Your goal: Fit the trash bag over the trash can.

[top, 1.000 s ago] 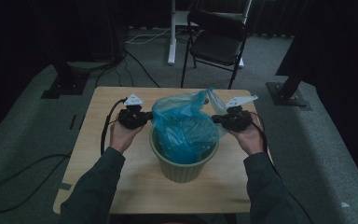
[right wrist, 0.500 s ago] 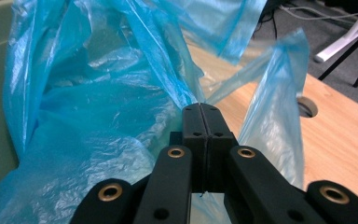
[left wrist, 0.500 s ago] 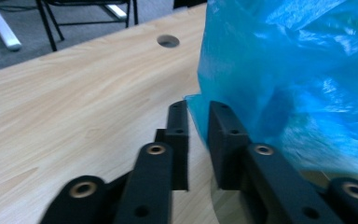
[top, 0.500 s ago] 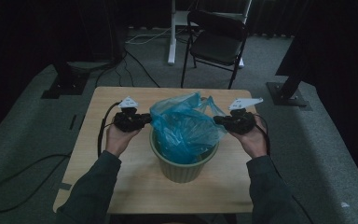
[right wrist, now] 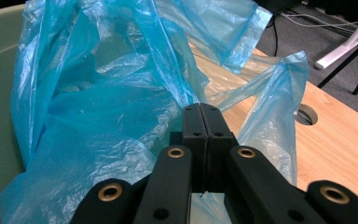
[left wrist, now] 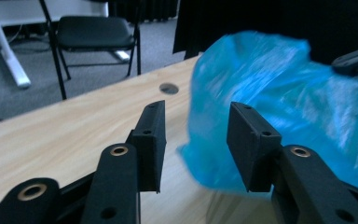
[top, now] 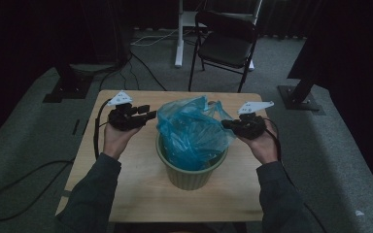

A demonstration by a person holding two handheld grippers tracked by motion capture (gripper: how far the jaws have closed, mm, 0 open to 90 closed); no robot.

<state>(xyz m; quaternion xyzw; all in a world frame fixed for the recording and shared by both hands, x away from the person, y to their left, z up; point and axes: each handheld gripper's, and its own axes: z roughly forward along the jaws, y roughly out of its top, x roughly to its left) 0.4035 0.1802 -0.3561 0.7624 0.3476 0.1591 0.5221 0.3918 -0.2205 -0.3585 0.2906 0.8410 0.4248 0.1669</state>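
I count one blue bag (top: 192,133), one green bucket (top: 189,172), one table (top: 136,194) and one black chair (top: 226,46) far behind it. I have two grippers, one in each hand.

The bucket stands upright near the middle of the table. The bag sits inside it, with its open top puffing up above the rim and spreading out to the sides.

My left hand (top: 116,138) is held palm up, left of the bucket, and the left gripper (top: 148,114) points sideways toward the bag. Its jaws have just been opening and now stand apart. In the left gripper view the left gripper (left wrist: 196,140) has the bag's edge just past the jaws, but the pads do not press on it.

My right hand (top: 264,141) is held on the other side, and the right gripper (top: 226,124) points back at the bag. In the right gripper view the right gripper (right wrist: 200,114) has its jaws tight together, pinching the thin blue bag (right wrist: 102,93) edge.
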